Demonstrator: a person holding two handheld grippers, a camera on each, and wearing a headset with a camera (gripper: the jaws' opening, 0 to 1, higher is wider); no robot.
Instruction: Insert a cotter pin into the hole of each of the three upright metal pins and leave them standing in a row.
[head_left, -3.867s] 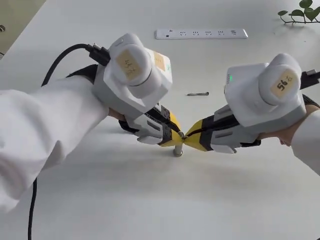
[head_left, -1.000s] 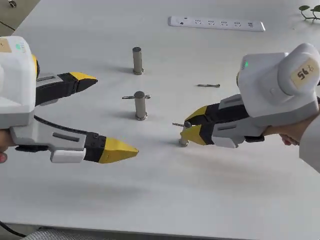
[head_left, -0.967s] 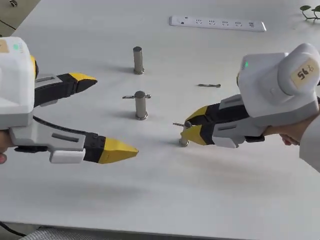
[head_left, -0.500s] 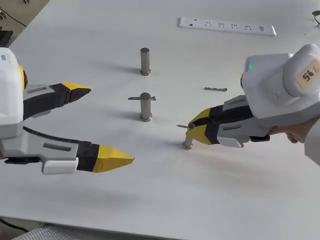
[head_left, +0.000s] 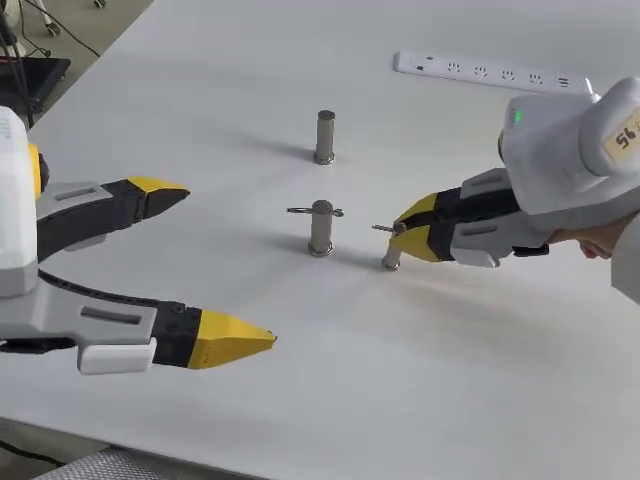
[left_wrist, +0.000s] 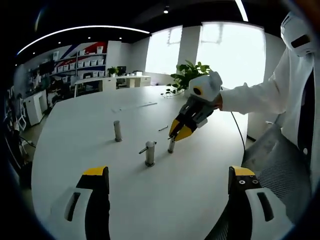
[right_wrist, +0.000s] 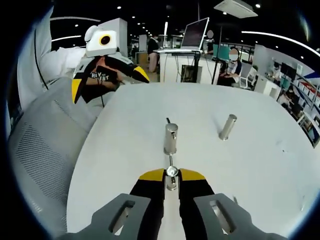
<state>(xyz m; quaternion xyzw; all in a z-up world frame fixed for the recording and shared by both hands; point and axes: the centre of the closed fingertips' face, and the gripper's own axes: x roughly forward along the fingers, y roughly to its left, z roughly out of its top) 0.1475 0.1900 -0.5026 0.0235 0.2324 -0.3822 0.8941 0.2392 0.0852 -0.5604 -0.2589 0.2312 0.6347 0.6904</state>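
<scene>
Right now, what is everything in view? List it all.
far pin: one, silver, upright on the table.
middle pin: one, silver, upright, nearer than the far pin.
near pin: one, silver, upright, top between the right gripper's jaws.
cotter pins: three, grey; one through the middle pin, one through the near pin, one loose on the table.
power strip: one, white, far side of the table.
plant: one, green, beyond the table.
table: one, white.
left gripper: yellow tips, open, clear of the pins.
right gripper: yellow tips, shut on the near pin.
sleeve: white, behind the right gripper.
</scene>
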